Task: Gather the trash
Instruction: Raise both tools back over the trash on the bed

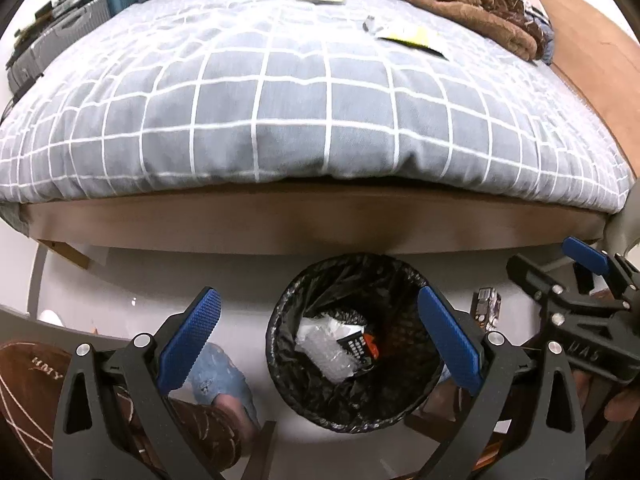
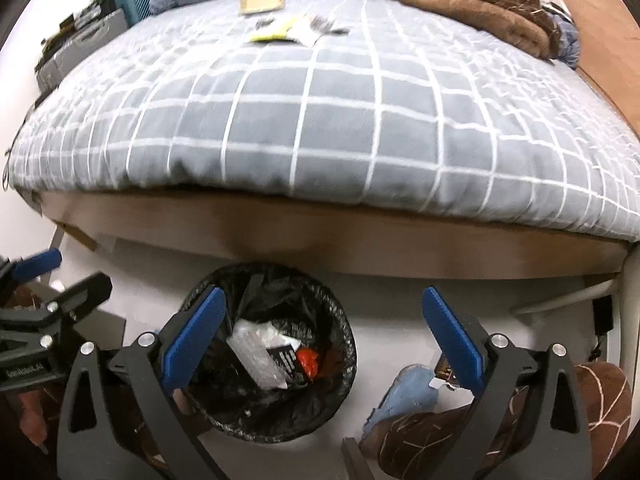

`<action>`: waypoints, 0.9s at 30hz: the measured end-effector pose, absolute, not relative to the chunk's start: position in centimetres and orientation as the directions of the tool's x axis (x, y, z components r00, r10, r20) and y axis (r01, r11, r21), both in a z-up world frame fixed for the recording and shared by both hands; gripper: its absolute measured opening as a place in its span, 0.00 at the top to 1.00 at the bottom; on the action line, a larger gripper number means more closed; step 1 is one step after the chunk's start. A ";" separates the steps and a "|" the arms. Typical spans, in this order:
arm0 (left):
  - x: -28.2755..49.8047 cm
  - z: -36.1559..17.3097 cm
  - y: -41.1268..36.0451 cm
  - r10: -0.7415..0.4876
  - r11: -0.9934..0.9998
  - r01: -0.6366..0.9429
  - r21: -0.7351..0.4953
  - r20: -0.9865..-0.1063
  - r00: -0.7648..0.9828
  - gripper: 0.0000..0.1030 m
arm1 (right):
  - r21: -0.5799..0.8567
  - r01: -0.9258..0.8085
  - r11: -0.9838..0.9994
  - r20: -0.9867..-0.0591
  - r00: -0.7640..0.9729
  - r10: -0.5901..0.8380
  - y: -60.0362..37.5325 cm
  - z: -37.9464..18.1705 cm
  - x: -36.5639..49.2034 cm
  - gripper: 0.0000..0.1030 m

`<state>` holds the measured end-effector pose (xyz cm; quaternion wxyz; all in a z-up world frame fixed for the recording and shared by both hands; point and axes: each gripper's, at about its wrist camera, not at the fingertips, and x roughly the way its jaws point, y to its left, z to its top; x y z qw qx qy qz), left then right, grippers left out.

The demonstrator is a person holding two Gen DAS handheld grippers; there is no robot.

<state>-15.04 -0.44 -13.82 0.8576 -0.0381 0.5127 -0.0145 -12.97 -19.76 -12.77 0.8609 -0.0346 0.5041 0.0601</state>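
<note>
Both grippers empty w/ jaws apart, left gripper over the black mesh bin w/ plastic liner. Remaining trash, a yellow-white crumpled wrapper, lies far up the grey checked bed cover. Reach flat, pinch an edge, not the fabric.

Lined mesh bin holds crumpled trash.

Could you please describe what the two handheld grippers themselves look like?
Both the left gripper and right gripper have matte black angular frames with triangular cutouts and silver rivets. Their fingers carry textured blue pads. White lettering marks the bodies, too blurred to read confidently. No cables or sleeves are visible.
</note>
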 end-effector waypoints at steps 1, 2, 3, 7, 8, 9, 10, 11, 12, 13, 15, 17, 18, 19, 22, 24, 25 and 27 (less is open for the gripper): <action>-14.9 -13.7 -0.5 -0.069 0.996 -0.018 -0.087 -0.878 0.474 0.06 | 0.002 -0.133 0.991 -0.867 0.494 0.068 -19.8 -12.4 -12.7 0.07; -14.7 -13.8 -0.5 -0.070 0.996 -0.020 -0.091 -0.878 0.473 0.06 | -0.001 -0.128 0.992 -0.858 0.509 0.065 -19.9 -12.0 -12.4 0.07; -14.5 -13.6 -0.5 -0.070 0.995 -0.024 -0.093 -0.878 0.474 0.06 | -0.006 -0.128 0.992 -0.852 0.520 0.062 -19.9 -11.6 -12.2 0.07; -13.5 -12.3 -0.5 -0.067 0.995 -0.024 -0.092 -0.861 0.504 0.06 | 0.002 -0.116 0.993 -0.829 0.556 0.066 -20.3 -10.1 -10.8 0.07; -13.2 -12.1 -0.4 -0.068 0.995 -0.027 -0.095 -0.857 0.510 0.06 | 0.000 -0.109 0.994 -0.825 0.562 0.061 -20.5 -9.7 -10.3 0.07; -12.7 -11.8 -0.3 -0.070 0.994 -0.034 -0.101 -0.856 0.513 0.06 | -0.001 -0.104 0.995 -0.824 0.564 0.058 -20.6 -9.3 -9.7 0.07; -12.3 -11.6 -0.2 -0.070 0.994 -0.035 -0.102 -0.854 0.515 0.06 | 0.003 -0.101 0.995 -0.823 0.566 0.060 -20.7 -8.9 -9.0 0.07; -12.0 -11.3 -0.1 -0.067 0.995 -0.033 -0.098 -0.852 0.520 0.06 | 0.005 -0.098 0.995 -0.820 0.569 0.060 -20.8 -8.5 -8.4 0.07; -11.5 -10.9 0.2 -0.057 0.995 -0.036 -0.089 -0.846 0.530 0.06 | 0.008 -0.097 0.995 -0.816 0.574 0.063 -20.8 -8.2 -7.8 0.07; -11.1 -10.6 0.4 -0.052 0.995 -0.040 -0.087 -0.843 0.536 0.06 | 0.011 -0.096 0.995 -0.815 0.577 0.064 -20.8 -8.0 -7.5 0.07; -10.2 -9.9 1.0 -0.051 0.994 -0.050 -0.093 -0.835 0.548 0.06 | 0.024 -0.098 0.995 -0.808 0.584 0.077 -20.7 -7.2 -6.1 0.07; -9.2 -9.3 1.6 -0.045 0.994 -0.059 -0.092 -0.833 0.552 0.06 | 0.030 -0.106 0.994 -0.800 0.593 0.087 -20.3 -6.4 -4.7 0.07; -8.9 -9.1 1.8 -0.041 0.994 -0.061 -0.090 -0.832 0.553 0.06 | 0.028 -0.111 0.993 -0.796 0.599 0.089 -20.0 -6.1 -4.3 0.07; -8.5 -8.9 2.0 -0.038 0.994 -0.063 -0.087 -0.831 0.556 0.06 | 0.027 -0.116 0.993 -0.791 0.604 0.093 -19.7 -5.8 -3.7 0.07; -7.0 -8.1 2.5 -0.038 0.994 -0.063 -0.091 -0.820 0.571 0.06 | 0.029 -0.147 0.989 -0.777 0.618 0.115 -18.5 -5.0 -1.7 0.07; -5.6 -7.4 2.8 -0.033 0.994 -0.064 -0.087 -0.811 0.584 0.06 | 0.023 -0.159 0.987 -0.772 0.625 0.119 -17.5 -4.7 0.0 0.07; -5.1 -7.2 3.0 -0.029 0.994 -0.065 -0.083 -0.806 0.592 0.06 | 0.021 -0.162 0.987 -0.771 0.626 0.119 -17.2 -4.7 0.6 0.07; -3.8 -6.8 3.5 -0.018 0.994 -0.073 -0.076 -0.801 0.598 0.06 | 0.034 -0.169 0.985 -0.775 0.618 0.133 -16.6 -5.0 2.0 0.07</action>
